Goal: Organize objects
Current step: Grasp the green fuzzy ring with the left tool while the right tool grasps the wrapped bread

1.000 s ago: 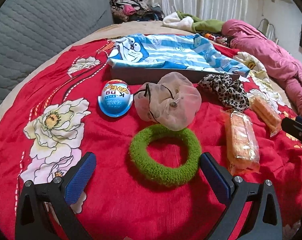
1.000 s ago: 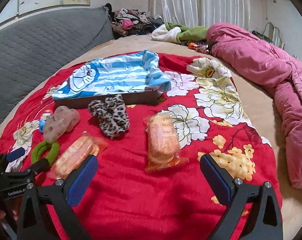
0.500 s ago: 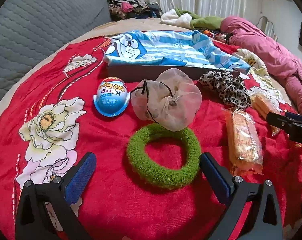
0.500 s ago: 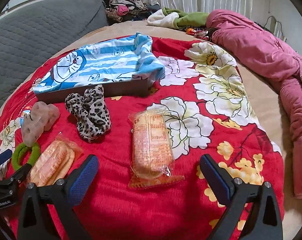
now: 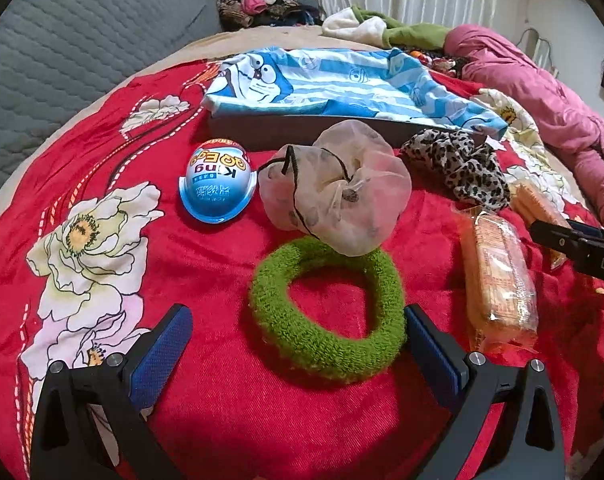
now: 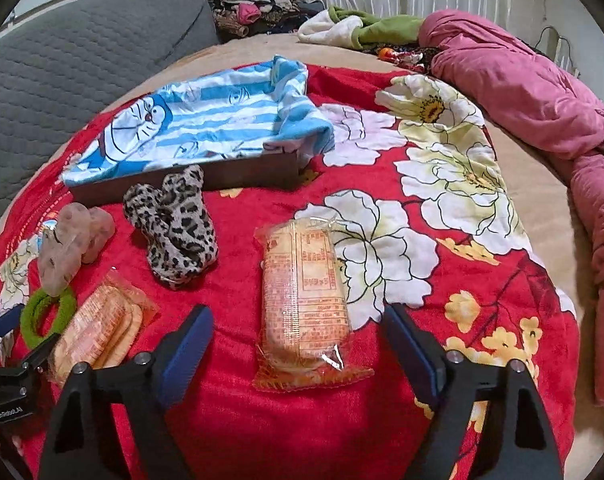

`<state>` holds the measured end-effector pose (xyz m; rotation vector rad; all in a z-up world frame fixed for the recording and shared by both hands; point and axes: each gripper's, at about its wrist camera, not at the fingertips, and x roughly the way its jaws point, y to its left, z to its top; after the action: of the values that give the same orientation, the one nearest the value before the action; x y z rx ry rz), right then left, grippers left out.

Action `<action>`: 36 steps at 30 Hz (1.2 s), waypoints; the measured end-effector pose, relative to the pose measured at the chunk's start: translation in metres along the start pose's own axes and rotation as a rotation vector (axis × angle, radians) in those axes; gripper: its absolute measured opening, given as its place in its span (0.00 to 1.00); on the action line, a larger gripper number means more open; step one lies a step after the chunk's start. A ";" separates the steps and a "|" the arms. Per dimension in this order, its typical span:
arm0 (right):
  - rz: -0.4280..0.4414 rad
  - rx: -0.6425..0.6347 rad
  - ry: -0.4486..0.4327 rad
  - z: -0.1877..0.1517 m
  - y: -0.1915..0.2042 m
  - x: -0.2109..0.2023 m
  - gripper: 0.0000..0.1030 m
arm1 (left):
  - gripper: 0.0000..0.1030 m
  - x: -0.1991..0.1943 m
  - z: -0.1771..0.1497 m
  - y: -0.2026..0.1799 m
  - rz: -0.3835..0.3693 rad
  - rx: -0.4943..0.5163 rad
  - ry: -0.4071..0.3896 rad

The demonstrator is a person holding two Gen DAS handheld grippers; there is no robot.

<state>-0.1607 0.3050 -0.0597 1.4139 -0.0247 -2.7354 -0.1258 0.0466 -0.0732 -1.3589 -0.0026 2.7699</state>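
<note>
A green terry scrunchie (image 5: 322, 360) lies on the red blanket between the fingers of my left gripper (image 5: 297, 316), which stands open and clear of it. Just beyond are a sheer beige scrunchie (image 5: 338, 192), a blue toy egg (image 5: 217, 180) and a leopard scrunchie (image 5: 462, 164). My right gripper (image 6: 297, 316) straddles the near end of a wrapped cracker pack (image 6: 302, 280). Its jaws are closing and the pads stand apart from the wrapper. A second cracker pack (image 6: 97, 332) lies to its left.
A dark shallow box (image 6: 229, 178) draped with a blue striped cartoon cloth (image 6: 205, 120) sits behind the objects. A pink quilt (image 6: 542, 96) runs along the right side, a grey padded cushion (image 5: 61, 48) is at the left, and clothes are piled at the back.
The right gripper has moved forward and down over the cracker pack, and its jaws have narrowed. The left gripper has barely moved and stays open around the green scrunchie.
</note>
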 end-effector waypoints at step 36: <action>0.029 -0.004 0.045 0.001 0.003 0.012 0.41 | 0.16 -0.006 -0.002 -0.004 -0.156 0.010 0.078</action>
<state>-0.1683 0.3016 -0.0689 1.4622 -0.0366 -2.6776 -0.1198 0.0507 -0.0694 -1.3990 -0.0875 2.5853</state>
